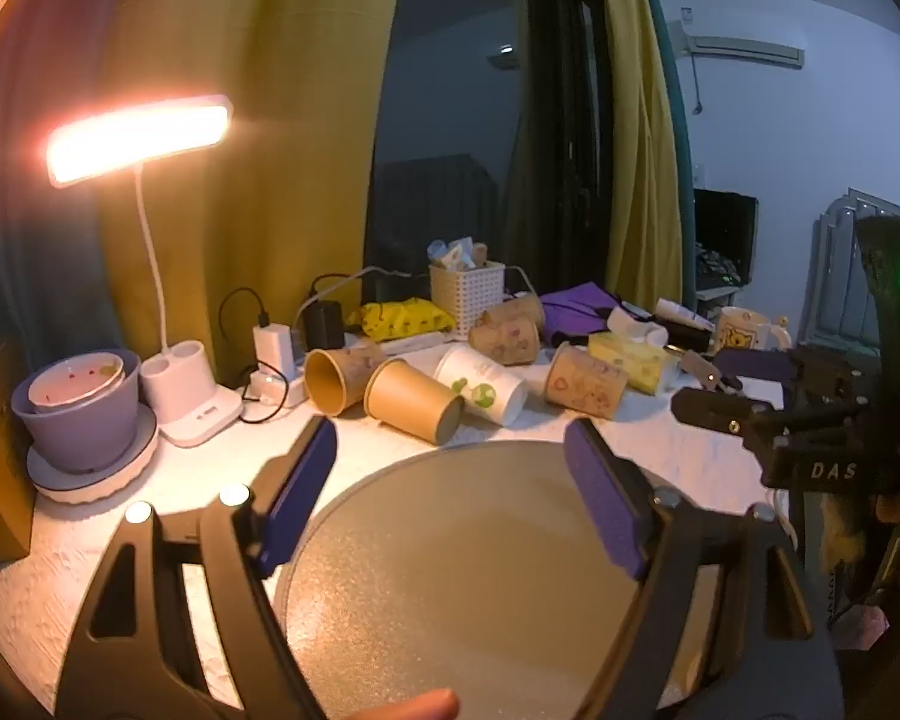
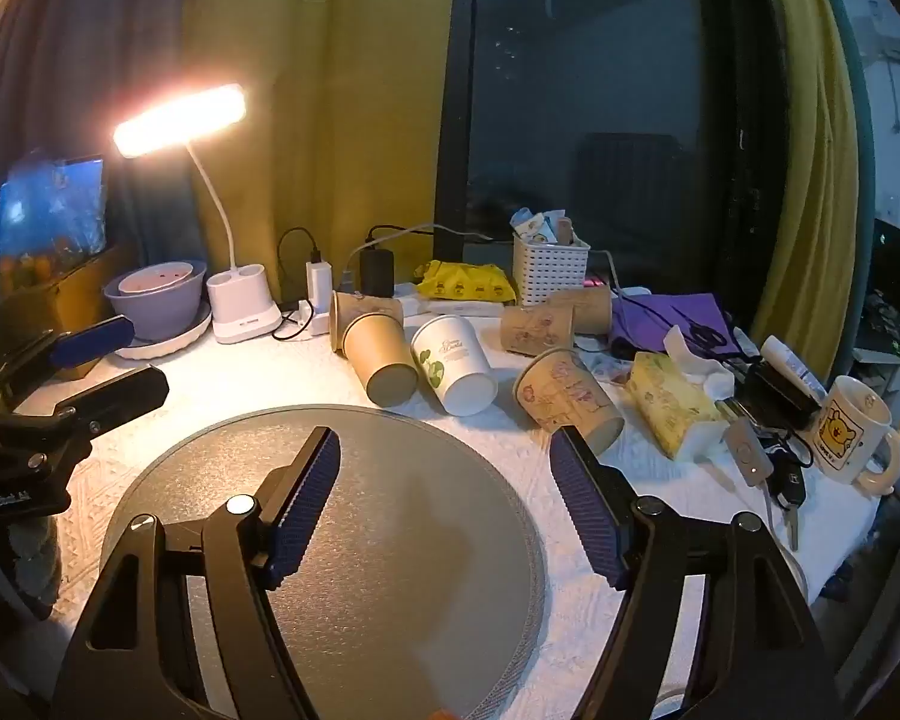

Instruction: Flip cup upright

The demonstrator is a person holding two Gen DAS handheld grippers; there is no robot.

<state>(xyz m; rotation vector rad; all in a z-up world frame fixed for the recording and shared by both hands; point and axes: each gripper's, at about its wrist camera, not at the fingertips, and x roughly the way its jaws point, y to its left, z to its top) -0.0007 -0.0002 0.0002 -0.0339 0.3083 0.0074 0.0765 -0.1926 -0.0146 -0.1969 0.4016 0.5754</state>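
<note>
Several paper cups lie on their sides behind a round grey mat (image 1: 480,552) (image 2: 360,540): a plain brown cup (image 1: 411,399) (image 2: 381,354), a white cup with green print (image 1: 483,384) (image 2: 456,363), a printed brown cup (image 1: 585,381) (image 2: 570,399), and more behind. My left gripper (image 1: 450,444) is open and empty above the mat; it shows at the left in the right wrist view (image 2: 111,360). My right gripper (image 2: 444,450) is open and empty above the mat; it shows at the right in the left wrist view (image 1: 720,384).
A lit desk lamp (image 2: 180,120) and a purple bowl (image 2: 156,300) stand at the left. A white basket (image 2: 549,267), chargers, a tissue pack (image 2: 672,402), keys and a bear mug (image 2: 852,432) crowd the back and right of the white table.
</note>
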